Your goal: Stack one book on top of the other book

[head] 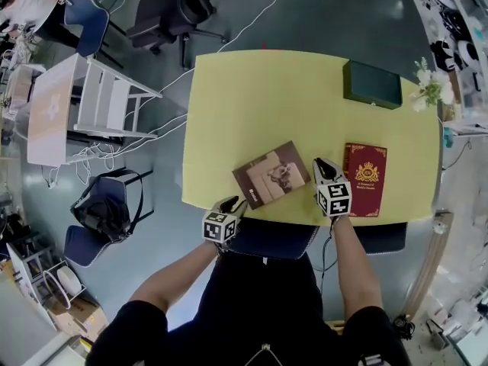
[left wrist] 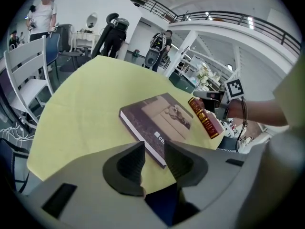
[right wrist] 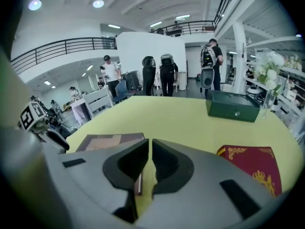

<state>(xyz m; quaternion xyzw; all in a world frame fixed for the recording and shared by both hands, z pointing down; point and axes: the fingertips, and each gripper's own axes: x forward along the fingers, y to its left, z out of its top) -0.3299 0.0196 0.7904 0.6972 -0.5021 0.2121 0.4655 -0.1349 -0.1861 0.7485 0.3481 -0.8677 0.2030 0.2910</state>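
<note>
A brown book [head: 271, 175] [left wrist: 157, 120] [right wrist: 109, 141] lies flat near the front edge of the yellow table [head: 267, 97]. A red book with gold print [head: 366, 178] [left wrist: 205, 118] [right wrist: 252, 163] lies flat to its right, apart from it. My left gripper [head: 238, 203] [left wrist: 154, 149] stands open at the brown book's near left corner, with nothing between its jaws. My right gripper [head: 320, 162] [right wrist: 149, 146] hovers over the gap between the two books, right by the brown book's edge. Its jaws are shut to a thin slit and hold nothing.
A dark green box [head: 371, 84] [right wrist: 232, 106] sits at the table's far right, with white flowers [head: 431, 90] [right wrist: 267, 66] beside it. A white chair [head: 99, 101] [left wrist: 28, 75] and a black bag [head: 103, 208] stand left of the table. People stand beyond the far edge.
</note>
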